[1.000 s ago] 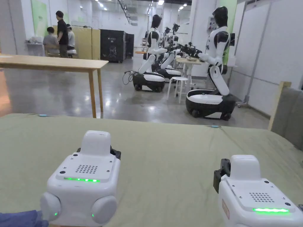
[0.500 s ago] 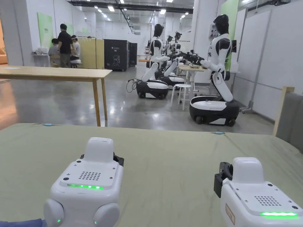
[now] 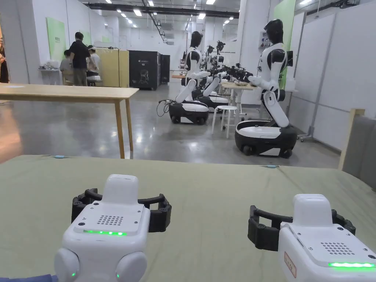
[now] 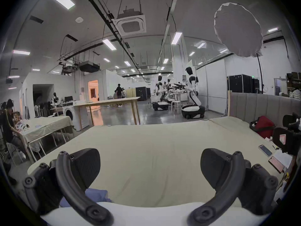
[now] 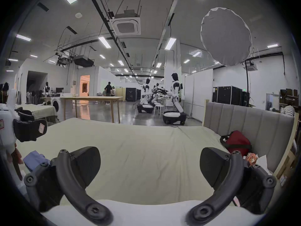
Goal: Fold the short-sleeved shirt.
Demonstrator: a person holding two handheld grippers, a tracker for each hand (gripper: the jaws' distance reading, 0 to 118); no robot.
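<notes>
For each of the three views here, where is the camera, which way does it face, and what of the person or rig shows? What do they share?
Head view: above the bed, facing the hall; both claws, left claw and right claw, held low, open.
Left gripper view: on the left claw, facing across the bed; own jaws wide apart, blue shirt below.
Right gripper view: on the right claw, facing likewise; own jaws apart, red bag to the right.
Shared: bed, wooden table, humanoid robots.

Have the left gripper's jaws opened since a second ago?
Yes. The left gripper now has its jaws spread wide on both sides of its white body over the green sheet; before, they sat tucked together.
</notes>
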